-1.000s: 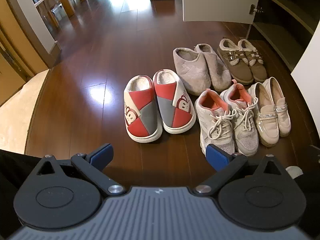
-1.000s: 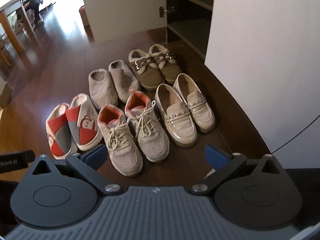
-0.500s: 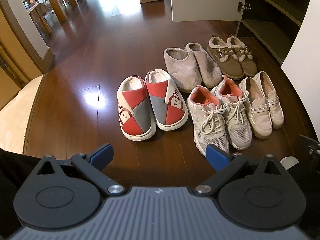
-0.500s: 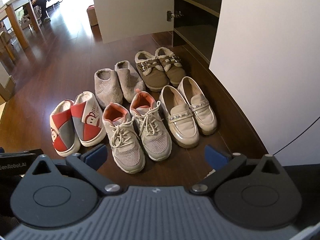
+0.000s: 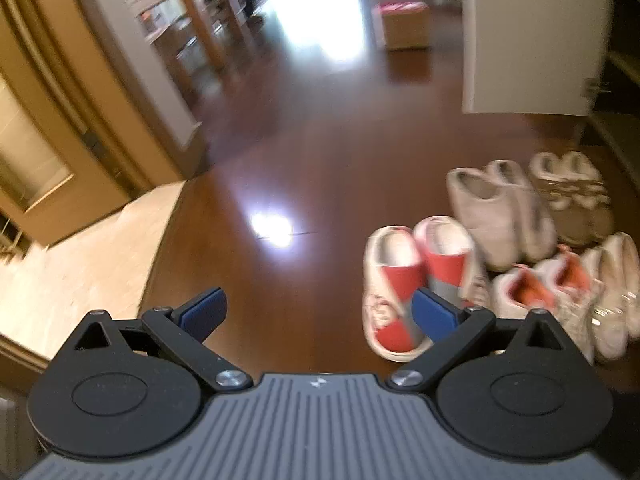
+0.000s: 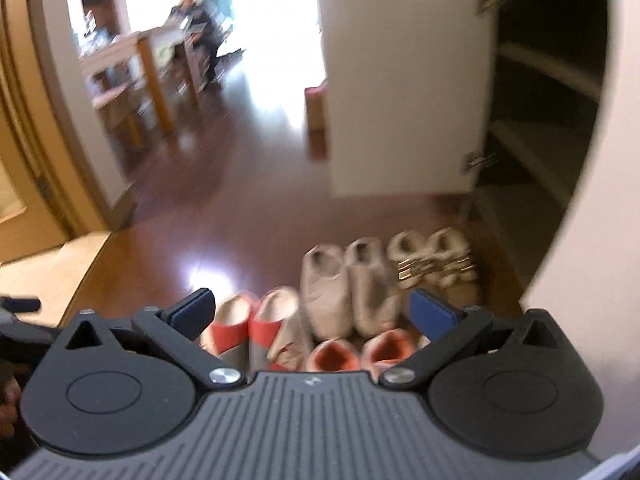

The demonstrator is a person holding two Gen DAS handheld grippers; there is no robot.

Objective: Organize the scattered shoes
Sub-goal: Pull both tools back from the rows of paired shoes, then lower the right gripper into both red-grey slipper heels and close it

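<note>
Around me a dark glossy wooden floor [image 5: 328, 152] mirrors bright daylight from the far room, where a wooden table [image 6: 132, 52] stands, while a white cupboard door [image 6: 404, 92] hangs open on dark shelves [image 6: 540, 128] and pale tiles [image 5: 80, 264] lie leftward.

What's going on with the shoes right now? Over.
Left gripper open, empty. Right gripper open, empty. Red-and-grey slippers paired on the floor beside the grey slippers, untouched. Nothing in the way.
</note>
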